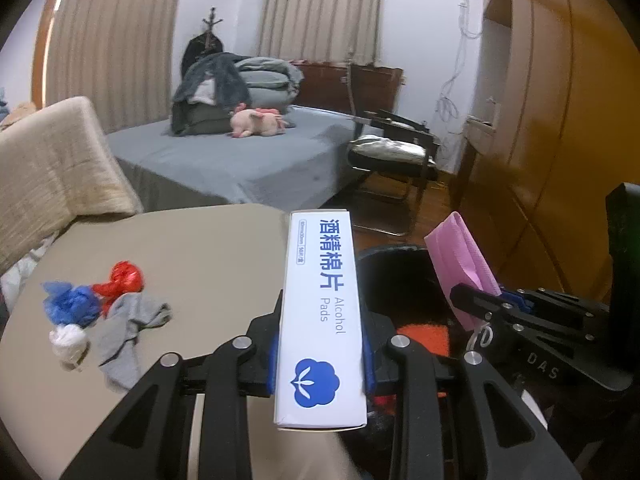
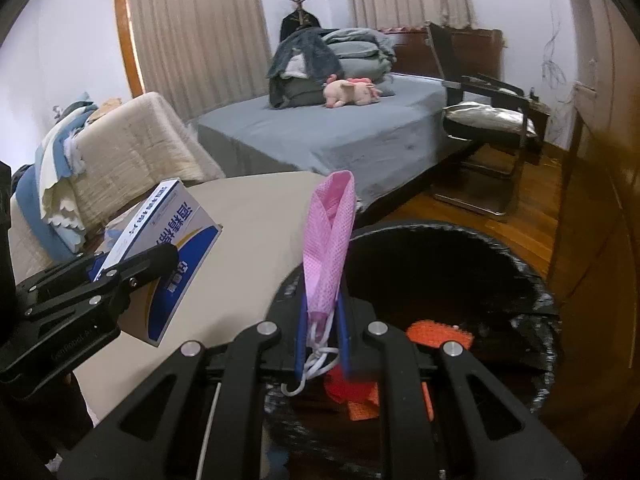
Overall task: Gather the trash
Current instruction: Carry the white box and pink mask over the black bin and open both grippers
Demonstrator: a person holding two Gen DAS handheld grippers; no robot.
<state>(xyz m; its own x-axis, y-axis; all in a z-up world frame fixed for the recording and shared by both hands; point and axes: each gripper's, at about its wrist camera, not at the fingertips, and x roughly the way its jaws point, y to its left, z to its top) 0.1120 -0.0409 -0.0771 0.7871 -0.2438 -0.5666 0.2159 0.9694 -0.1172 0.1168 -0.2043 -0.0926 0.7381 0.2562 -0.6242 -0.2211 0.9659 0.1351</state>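
Note:
My left gripper is shut on a white and blue alcohol pads box, held upright over the table's right edge beside the black trash bin. The box also shows in the right wrist view. My right gripper is shut on a pink face mask with white ear loops, held over the bin's rim. The mask also shows in the left wrist view. Orange and red trash lies inside the bin.
On the beige round table lie a red bag, a blue bag, a white wad and a grey cloth. Behind are a bed, a chair, a beige sofa and a wooden wardrobe.

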